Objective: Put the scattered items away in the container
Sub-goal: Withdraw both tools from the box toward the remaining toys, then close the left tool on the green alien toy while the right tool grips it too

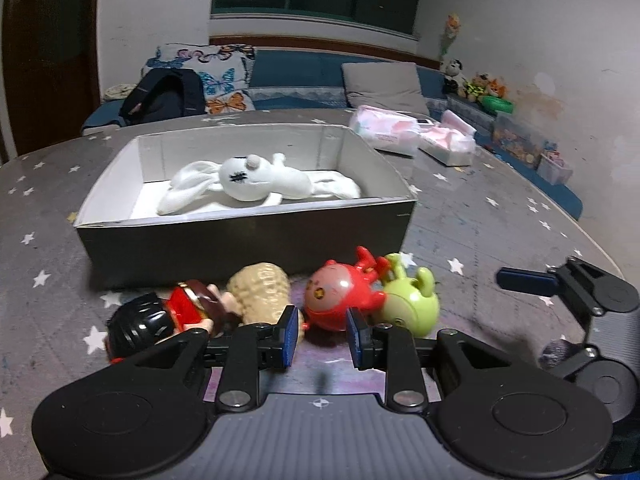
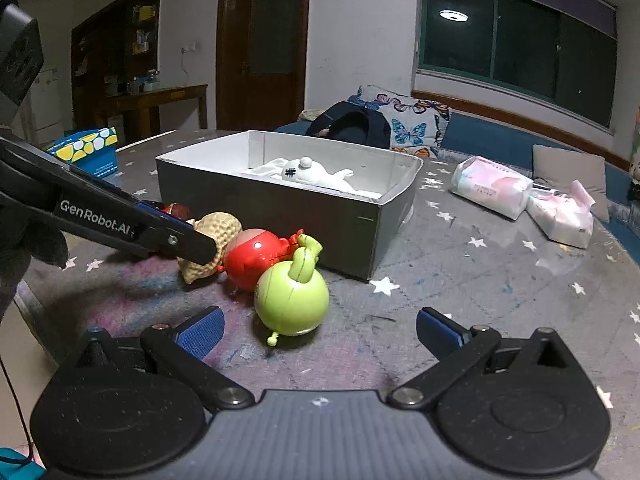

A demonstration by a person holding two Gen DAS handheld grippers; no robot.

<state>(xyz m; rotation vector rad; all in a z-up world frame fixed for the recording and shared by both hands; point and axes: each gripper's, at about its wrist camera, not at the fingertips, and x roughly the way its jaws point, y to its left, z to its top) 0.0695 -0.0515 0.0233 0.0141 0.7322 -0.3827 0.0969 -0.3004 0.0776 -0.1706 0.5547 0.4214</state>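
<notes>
Left hand-held gripper (image 1: 321, 336) open around the red toy (image 1: 340, 296); right hand-held gripper (image 2: 320, 330) open, green toy (image 2: 292, 304) at 12 o'clock

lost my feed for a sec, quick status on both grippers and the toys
Left gripper open, fingers flanking red round plastic toy. Right gripper open, empty, near green round plastic toy. White plush rabbit in grey cardboard box.

Legible text, one item: "GenRobot.AI", white lettering on the black finger arm of the left gripper (image 2: 192, 248), seen in the right wrist view. Print on the blue carton (image 2: 90, 152) and the pink tissue packs (image 2: 490, 192) is too small to read
</notes>
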